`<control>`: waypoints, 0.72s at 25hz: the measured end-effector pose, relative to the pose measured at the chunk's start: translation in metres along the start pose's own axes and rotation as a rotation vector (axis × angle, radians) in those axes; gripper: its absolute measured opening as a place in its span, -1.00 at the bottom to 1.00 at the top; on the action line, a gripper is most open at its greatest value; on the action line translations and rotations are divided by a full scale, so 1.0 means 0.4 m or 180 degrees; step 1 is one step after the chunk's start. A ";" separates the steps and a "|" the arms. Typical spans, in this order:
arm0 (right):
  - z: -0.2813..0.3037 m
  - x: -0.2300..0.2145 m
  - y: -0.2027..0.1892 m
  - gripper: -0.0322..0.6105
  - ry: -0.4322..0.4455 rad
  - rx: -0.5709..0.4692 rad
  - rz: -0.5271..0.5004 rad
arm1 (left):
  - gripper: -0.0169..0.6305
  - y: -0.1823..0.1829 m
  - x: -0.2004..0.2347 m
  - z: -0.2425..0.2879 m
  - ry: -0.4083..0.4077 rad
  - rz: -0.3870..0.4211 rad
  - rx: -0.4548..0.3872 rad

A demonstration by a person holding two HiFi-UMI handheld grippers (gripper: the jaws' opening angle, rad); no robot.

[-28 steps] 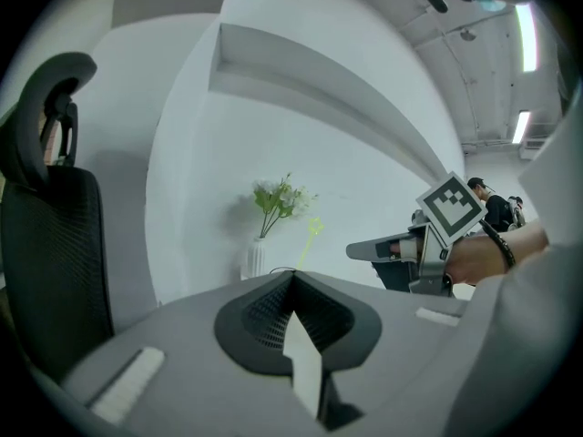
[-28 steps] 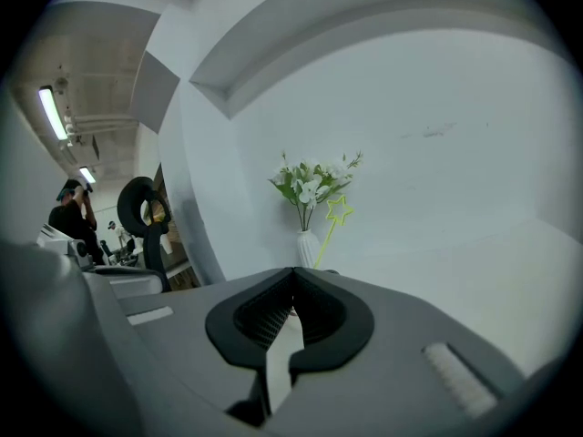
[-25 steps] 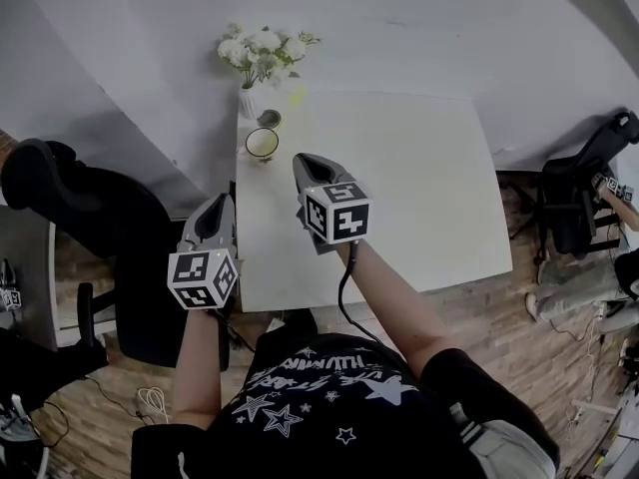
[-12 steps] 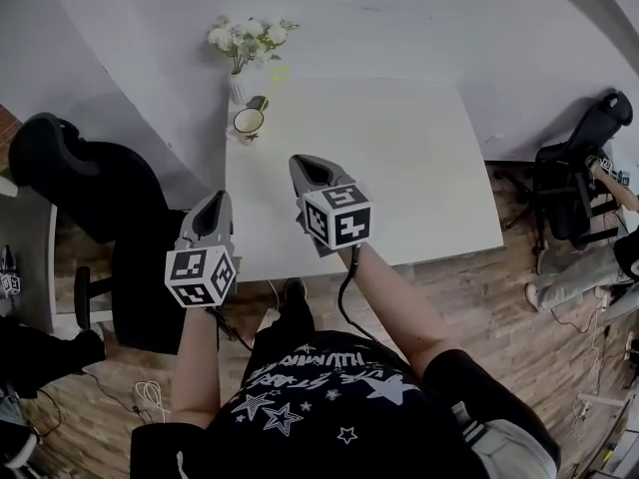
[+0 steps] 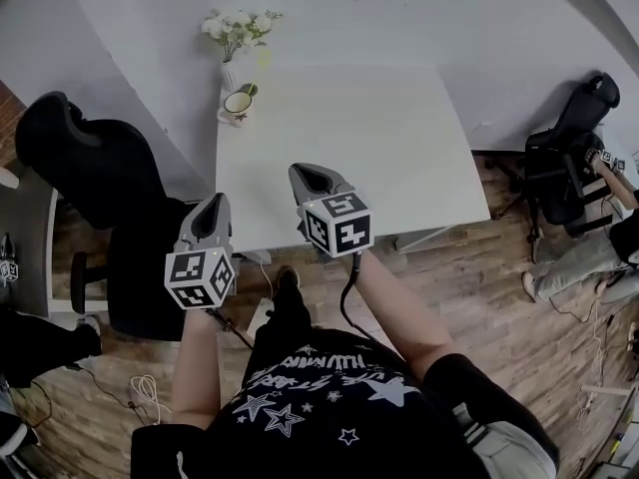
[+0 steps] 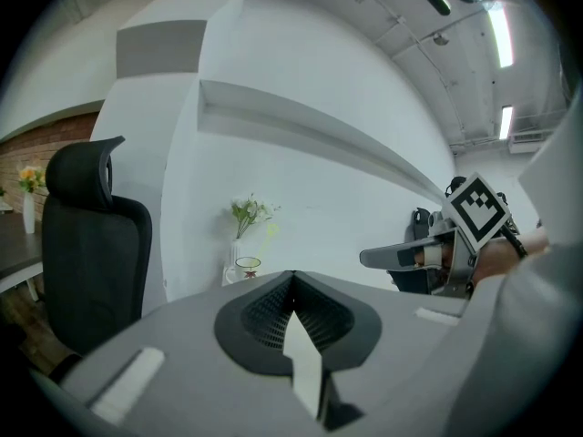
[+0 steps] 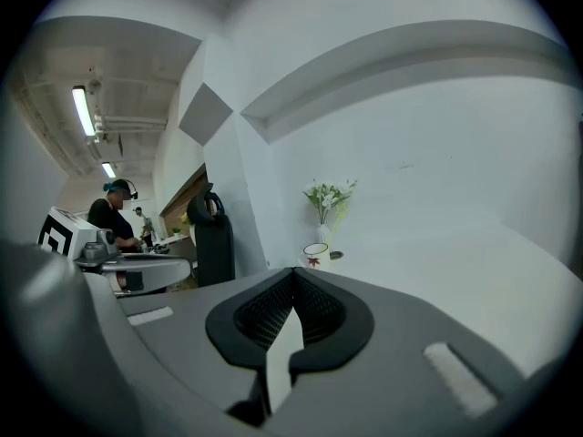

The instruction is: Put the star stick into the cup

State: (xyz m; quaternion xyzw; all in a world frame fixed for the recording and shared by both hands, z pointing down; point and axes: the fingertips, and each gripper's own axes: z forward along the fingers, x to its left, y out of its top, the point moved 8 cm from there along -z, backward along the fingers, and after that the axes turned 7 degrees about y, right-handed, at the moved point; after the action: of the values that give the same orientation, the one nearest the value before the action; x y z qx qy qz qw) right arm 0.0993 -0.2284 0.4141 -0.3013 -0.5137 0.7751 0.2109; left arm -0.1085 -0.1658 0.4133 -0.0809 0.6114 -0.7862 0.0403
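star stick looks like the small red star (image 7: 314, 262) lying on the table (image 5: 379, 158) just beside the cup (image 5: 238, 102), at the far left corner by the flower vase (image 5: 231, 72); too small to be sure. probably light, thin and stiff, could slip or roll, so pinch the stick mid-length, not the star. left gripper (image 5: 212, 208) and right gripper (image 5: 312, 176) are both clenched, nothing in them. forearms out, grippers side by side at the table's near edge, tipped slightly down, well apart from the cup.

Tbl (image 5: 349, 148) open; vase (image 5: 230, 74) + cup (image 5: 238, 103) far-L corner
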 end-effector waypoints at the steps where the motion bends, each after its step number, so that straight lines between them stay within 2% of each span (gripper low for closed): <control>1: -0.016 0.008 -0.008 -0.86 -0.0001 0.0011 -0.0002 | -0.94 -0.004 -0.009 -0.015 -0.0005 -0.0004 0.0000; 18: -0.193 0.142 -0.123 -0.86 0.0001 0.0063 -0.0039 | -0.94 -0.078 -0.080 -0.229 -0.0024 -0.0049 0.0040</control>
State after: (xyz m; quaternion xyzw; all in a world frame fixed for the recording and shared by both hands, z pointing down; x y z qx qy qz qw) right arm 0.1115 -0.1218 0.4228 -0.2962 -0.5079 0.7788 0.2187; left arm -0.0922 -0.0653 0.4192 -0.0883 0.6056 -0.7900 0.0371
